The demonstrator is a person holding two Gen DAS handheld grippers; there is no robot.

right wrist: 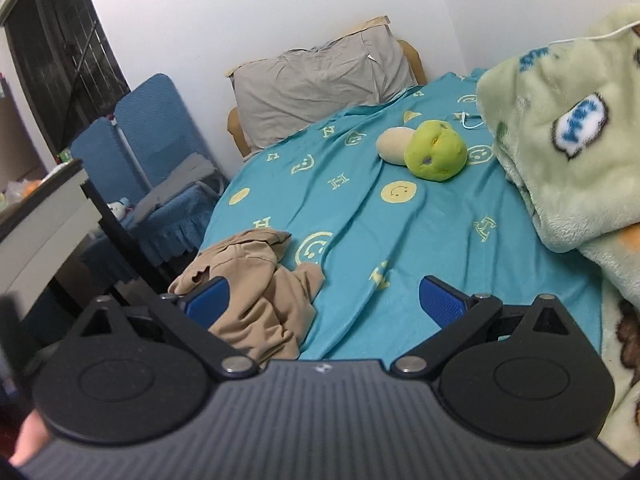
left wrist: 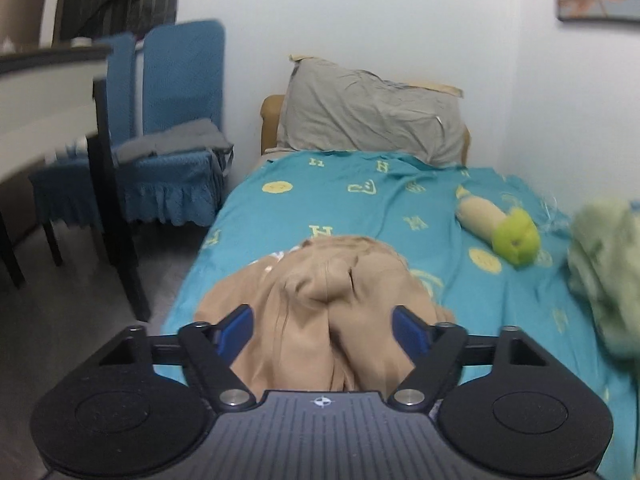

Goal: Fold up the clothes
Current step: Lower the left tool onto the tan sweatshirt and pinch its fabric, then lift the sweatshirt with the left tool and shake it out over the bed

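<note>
A tan garment (left wrist: 320,300) is left crumpled near the edge of the bed (left wrist: 360,208), on the teal sheet, where it can be reached for folding. The left gripper (left wrist: 323,330) is held low over it with its jaws parted and the bunched cloth between them; the blue pads do not appear to press on it, so no grip is judged yet. The right gripper (right wrist: 325,300) is kept wide open just beside the garment (right wrist: 256,280), holding nothing. A green plush toy (right wrist: 435,156) and a fleece blanket (right wrist: 568,152) are left farther off.
</note>
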